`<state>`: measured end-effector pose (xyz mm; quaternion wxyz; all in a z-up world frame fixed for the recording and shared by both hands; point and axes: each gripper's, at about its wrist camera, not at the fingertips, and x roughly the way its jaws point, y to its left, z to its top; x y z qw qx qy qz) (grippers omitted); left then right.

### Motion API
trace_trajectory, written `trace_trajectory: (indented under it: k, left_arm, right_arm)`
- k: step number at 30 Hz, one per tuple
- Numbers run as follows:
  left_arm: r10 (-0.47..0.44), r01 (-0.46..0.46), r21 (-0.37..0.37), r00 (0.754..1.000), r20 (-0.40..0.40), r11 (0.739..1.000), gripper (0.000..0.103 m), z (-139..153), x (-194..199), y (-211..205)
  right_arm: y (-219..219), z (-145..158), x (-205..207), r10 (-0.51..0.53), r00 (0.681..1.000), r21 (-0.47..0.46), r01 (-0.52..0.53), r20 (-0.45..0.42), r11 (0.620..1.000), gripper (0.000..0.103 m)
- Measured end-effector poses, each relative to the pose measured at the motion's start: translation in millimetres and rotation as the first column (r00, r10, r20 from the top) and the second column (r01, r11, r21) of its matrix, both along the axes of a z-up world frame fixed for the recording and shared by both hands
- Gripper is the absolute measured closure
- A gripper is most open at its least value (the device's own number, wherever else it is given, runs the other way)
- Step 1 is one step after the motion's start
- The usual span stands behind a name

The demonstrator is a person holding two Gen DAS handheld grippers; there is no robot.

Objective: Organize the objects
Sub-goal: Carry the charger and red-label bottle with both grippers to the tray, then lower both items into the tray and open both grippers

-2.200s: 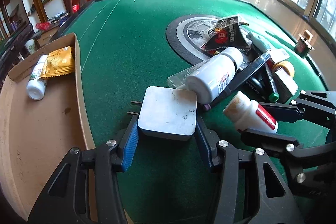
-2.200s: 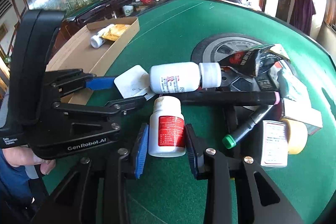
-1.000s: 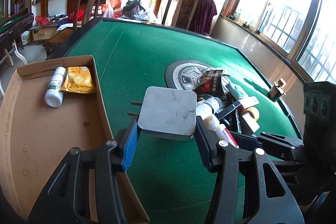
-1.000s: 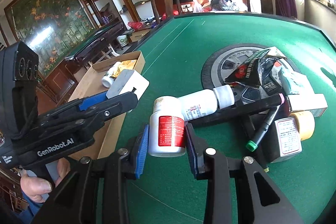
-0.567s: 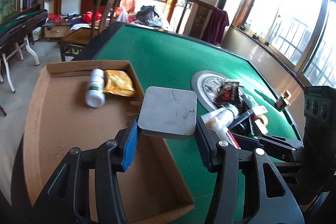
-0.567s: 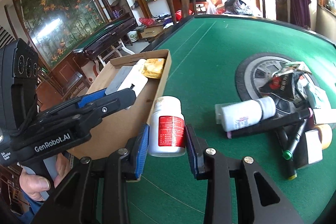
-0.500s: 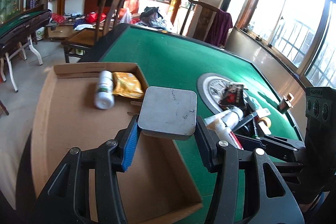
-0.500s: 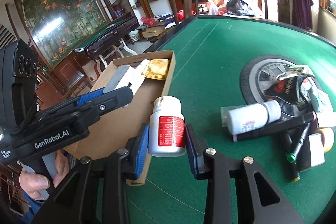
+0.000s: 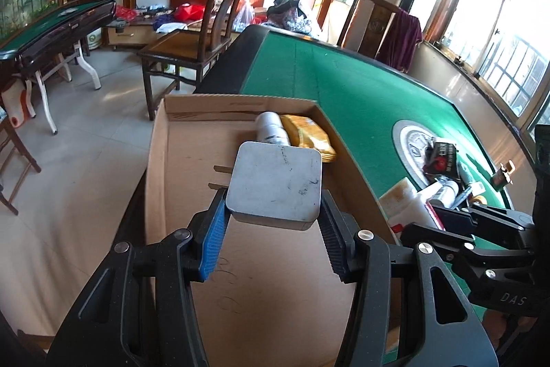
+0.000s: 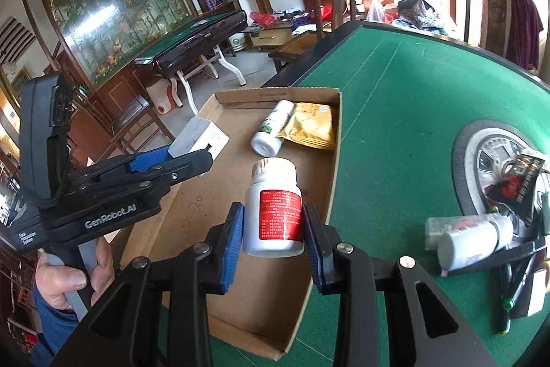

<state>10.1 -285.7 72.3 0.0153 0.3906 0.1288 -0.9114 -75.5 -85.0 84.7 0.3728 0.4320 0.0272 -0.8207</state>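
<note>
Both tools hover over the cardboard box [image 9: 165, 160]: left tool [image 9: 273, 229] grips a grey adapter [image 9: 275, 184], right tool [image 10: 273, 236] a red-labelled bottle [image 10: 275, 205]; best lowered onto bare cardboard, clear of the white bottle [image 10: 271, 129], before releasing.

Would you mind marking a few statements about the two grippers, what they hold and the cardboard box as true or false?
1. The right gripper grips a white bottle with a red label. True.
2. The left gripper is empty. False: it clamps a flat grey square adapter.
3. The cardboard box already holds a white bottle and a yellow packet. True.
4. The green table has no more items. False: a pile remains beside the round centre plate.
</note>
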Motion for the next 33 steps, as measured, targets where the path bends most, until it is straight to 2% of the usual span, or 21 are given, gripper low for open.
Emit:
trace_trajectory:
  k: [10, 14, 19, 25, 33]
  left_arm:
    - [0.024, -0.025, 0.006, 0.995, 0.096, 1.000, 0.052, -17, -41, -38]
    - [0.011, -0.015, 0.027, 0.991, 0.132, 1.000, 0.052, -22, -61, -44]
    - [0.006, -0.007, 0.005, 0.982, 0.191, 1.000, 0.052, -35, -86, -40]
    - [0.016, -0.017, 0.004, 0.978, 0.209, 1.000, 0.052, -41, -103, -38]
    - [0.029, -0.028, -0.005, 0.979, 0.200, 1.000, 0.052, -35, -114, -38]
  right_arm:
    - [-37, -16, -21, 0.018, 0.999, 0.075, -0.020, 0.028, 0.997, 0.069]
    - [-49, -25, -32, 0.015, 0.999, 0.101, -0.019, 0.042, 0.995, 0.069]
    - [-58, -33, -47, -0.017, 0.999, 0.130, 0.012, 0.034, 0.991, 0.070]
    - [-67, -45, -63, -0.054, 0.998, 0.186, 0.048, 0.030, 0.981, 0.069]
    - [-72, -52, -78, -0.084, 0.996, 0.195, 0.077, 0.029, 0.978, 0.069]
